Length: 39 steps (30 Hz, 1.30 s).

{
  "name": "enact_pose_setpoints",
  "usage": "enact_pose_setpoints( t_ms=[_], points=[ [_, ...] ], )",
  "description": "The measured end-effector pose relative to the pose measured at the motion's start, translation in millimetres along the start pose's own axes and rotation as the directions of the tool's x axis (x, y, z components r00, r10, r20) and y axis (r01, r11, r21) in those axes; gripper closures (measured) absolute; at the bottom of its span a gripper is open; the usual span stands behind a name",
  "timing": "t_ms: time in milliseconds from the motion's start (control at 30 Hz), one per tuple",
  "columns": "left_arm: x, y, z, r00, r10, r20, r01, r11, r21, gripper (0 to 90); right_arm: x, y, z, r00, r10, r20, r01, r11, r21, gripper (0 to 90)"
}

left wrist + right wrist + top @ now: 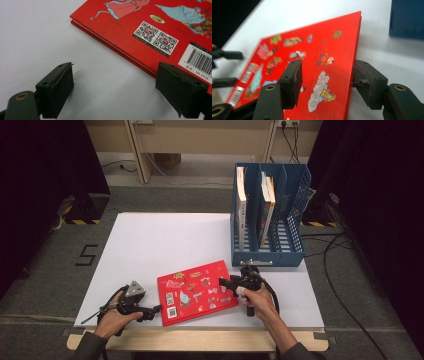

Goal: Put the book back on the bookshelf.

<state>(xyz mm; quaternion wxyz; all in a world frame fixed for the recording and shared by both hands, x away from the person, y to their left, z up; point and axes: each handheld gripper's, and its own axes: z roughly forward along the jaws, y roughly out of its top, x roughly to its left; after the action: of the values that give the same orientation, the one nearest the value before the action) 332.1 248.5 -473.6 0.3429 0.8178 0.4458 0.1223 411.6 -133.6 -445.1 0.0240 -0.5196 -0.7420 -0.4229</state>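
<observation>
High view: a red book [196, 291] lies flat on the white counter [150, 245], near its front edge, in front of a blue file rack [290, 220] holding upright books. The left gripper [152, 311] sits at the book's left edge and the right gripper [226, 282] at its right.

Left gripper view: the fingers [58, 92] stand open beside the book's corner [140, 30], not pressing on it.

Right gripper view: the fingers [293, 82] straddle the book's raised edge [329, 82], one above the cover, one beside the edge, not yet clamped.

A white surface [150, 240] is seen; a red book [197, 291] lies flat near its front edge, and a blue file rack [270, 255] stands at the right.
</observation>
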Motion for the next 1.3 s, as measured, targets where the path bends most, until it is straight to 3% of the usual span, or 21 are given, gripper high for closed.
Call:
enact_pose_setpoints(
  t_ms=[133, 400, 600, 800, 867, 900, 933, 1000, 1067, 1167, 1300],
  points=[
    [-4.0, 0.9, 1.4, 0.9999, 0.011, -0.007, -0.011, 0.9999, 0.000, 13.1, 10.4, 17.9, -14.9, 0.9994, -0.027, -0.024, 0.026, 0.999, -0.038, 43.2],
    [-11.0, 4.1, 6.6, 0.9992, 0.031, -0.027, -0.031, 0.9995, -0.008, 10.6, 45.6, 59.1, -34.2, 0.9882, -0.151, -0.024, 0.150, 0.987, -0.051, 43.4],
    [-14.4, 9.1, 9.5, 0.9985, 0.025, -0.049, -0.027, 0.9992, -0.030, 5.7, 80.0, 84.3, -41.4, 0.9680, -0.246, -0.047, 0.243, 0.967, -0.075, 43.8],
    [-15.0, 10.8, 11.1, 0.9981, 0.016, -0.060, -0.018, 0.9992, -0.035, 1.8, 105.0, 98.0, -44.6, 0.9521, -0.295, -0.081, 0.289, 0.954, -0.077, 43.9],
    [-16.4, 10.4, 14.0, 0.9995, -0.017, -0.027, 0.016, 0.9984, -0.055, 4.1, 106.8, 98.3, -42.1, 0.9568, -0.262, -0.126, 0.260, 0.965, -0.034, 45.6],
    [-18.4, 11.0, 16.2, 0.9996, -0.028, -0.009, 0.028, 0.9976, -0.064, 7.8, 106.4, 95.0, -37.1, 0.9558, -0.227, -0.187, 0.232, 0.973, 0.004, 49.8],
    [-20.6, 12.2, 17.3, 0.9998, -0.015, -0.016, 0.014, 0.9983, -0.057, 9.0, 108.7, 88.9, -29.6, 0.9537, -0.204, -0.221, 0.219, 0.975, 0.047, 49.2],
    [-23.8, 13.8, 16.9, 0.9988, 0.024, -0.043, -0.026, 0.9981, -0.056, 7.4, 115.8, 81.3, -19.2, 0.9400, -0.288, -0.183, 0.306, 0.949, 0.076, 49.2],
    [-24.3, 13.3, 16.0, 0.9986, 0.033, -0.040, -0.035, 0.9977, -0.058, 10.4, 113.4, 86.2, -20.7, 0.9401, -0.268, -0.211, 0.293, 0.952, 0.095, 53.1],
    [-23.0, 13.6, 16.9, 0.9994, 0.025, -0.026, -0.027, 0.9981, -0.056, 11.2, 112.6, 92.1, -25.2, 0.9358, -0.303, -0.179, 0.329, 0.935, 0.132, 55.8],
    [-23.6, 13.4, 16.0, 0.9992, 0.032, -0.024, -0.033, 0.9977, -0.059, 13.2, 113.5, 97.5, -27.8, 0.9335, -0.319, -0.164, 0.342, 0.929, 0.141, 63.3]
  ],
)
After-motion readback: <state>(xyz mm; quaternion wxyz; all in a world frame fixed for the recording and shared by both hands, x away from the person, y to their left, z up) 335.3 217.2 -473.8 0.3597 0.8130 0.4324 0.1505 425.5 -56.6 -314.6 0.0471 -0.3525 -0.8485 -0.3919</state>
